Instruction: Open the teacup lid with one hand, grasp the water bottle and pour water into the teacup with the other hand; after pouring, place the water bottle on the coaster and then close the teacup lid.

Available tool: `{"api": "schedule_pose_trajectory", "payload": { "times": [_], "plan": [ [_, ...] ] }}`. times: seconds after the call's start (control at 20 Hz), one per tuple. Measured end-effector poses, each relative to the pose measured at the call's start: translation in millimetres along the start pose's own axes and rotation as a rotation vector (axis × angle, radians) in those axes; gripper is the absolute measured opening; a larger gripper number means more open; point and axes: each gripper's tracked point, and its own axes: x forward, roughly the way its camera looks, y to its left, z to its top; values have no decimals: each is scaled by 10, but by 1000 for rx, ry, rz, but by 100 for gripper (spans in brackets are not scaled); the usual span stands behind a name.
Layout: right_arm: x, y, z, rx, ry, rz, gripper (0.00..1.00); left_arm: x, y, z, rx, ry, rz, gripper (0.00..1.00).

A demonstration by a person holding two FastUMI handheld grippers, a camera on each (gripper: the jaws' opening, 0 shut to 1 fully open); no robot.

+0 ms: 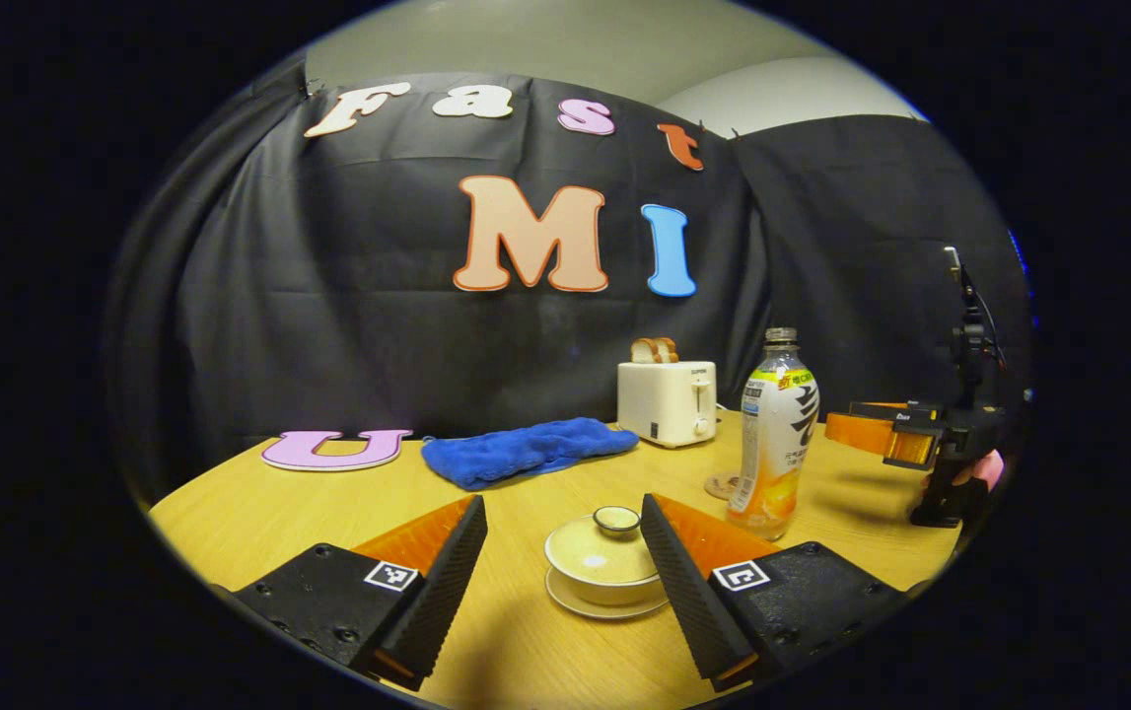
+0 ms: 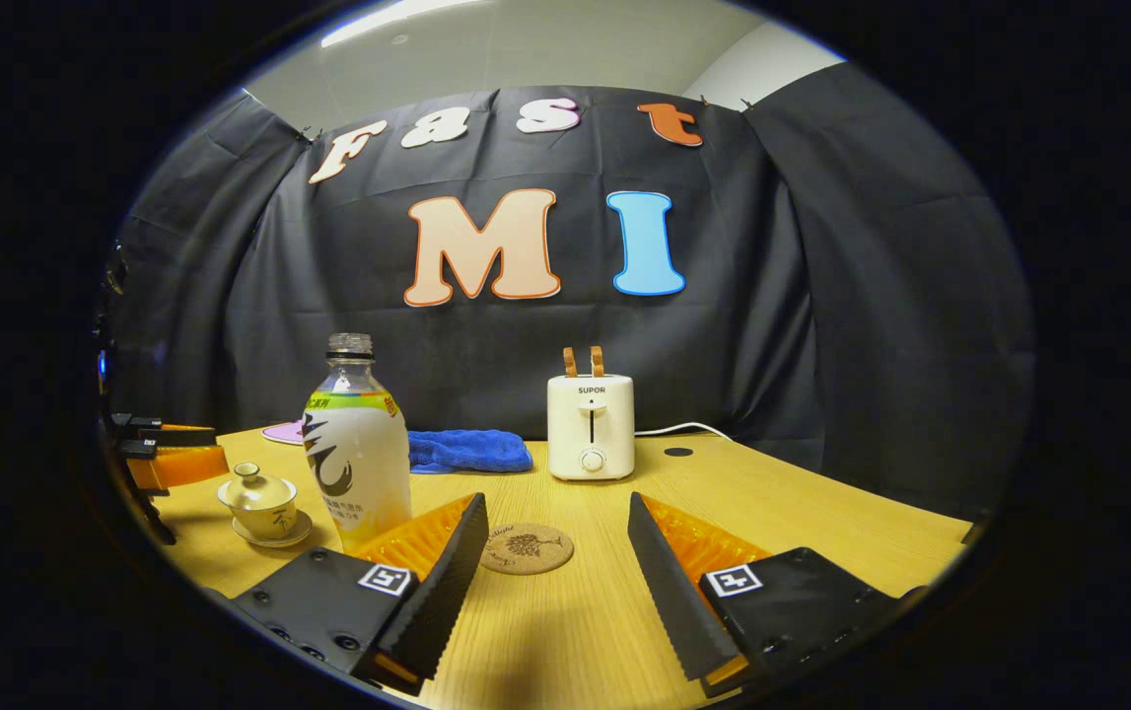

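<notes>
A: Teacup (image 1: 602, 564) and its lid (image 1: 615, 519), that's the story right now. Lid's on, cup on its saucer (image 1: 597, 603) at the near edge, sitting between the spread fingers of the left tongs (image 1: 563, 552). Nothing clamped; they're wide apart.

B: So nothing ticked off?

A: By my read, no. Lid not lifted, no pouring, no bottle parked. Water bottle (image 2: 356, 449) stands upright and uncapped just right of the cup, untouched. The right tongs (image 2: 551, 552) are also apart and holding nothing, with the bottle off their left finger.

B: And the coaster?

A: Coaster (image 2: 526, 548), a round cork one, lies bare ahead of the right tongs, near the bottle. It's waiting for later. All four steps are left, I'd say: lift lid, pour, set the bottle down, close up.

B: Give me the layout, big to small.

A: Black cloth wall at the far side, pale ceiling above. Wooden surface (image 2: 821, 513) in front of it. At the far side, a cream toaster (image 2: 591, 426) with bread slices poking up, and a cord trailing right. Left of it, a crumpled blue cloth (image 1: 526, 449). Then bottle, cup, coaster.
</notes>
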Motion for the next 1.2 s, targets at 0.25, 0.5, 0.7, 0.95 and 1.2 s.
{"api": "schedule_pose_trajectory", "payload": {
  "times": [0.25,0.5,0.7,0.95,1.2],
  "plan": [
    [3,0,1,1,0,0,88,171,-119,-79,11,55,-68,88],
    [5,1,-4,1,-1,-1,88,296,-172,-153,20,109,-94,78],
    [-4,0,-5,1,-1,0,88,329,-203,-213,47,151,-105,70],
    [9,7,1,1,-1,0,88,309,-293,-225,68,150,-109,39],
    [8,27,-3,1,0,7,88,258,-239,-133,49,109,-85,28]
  ]
}}
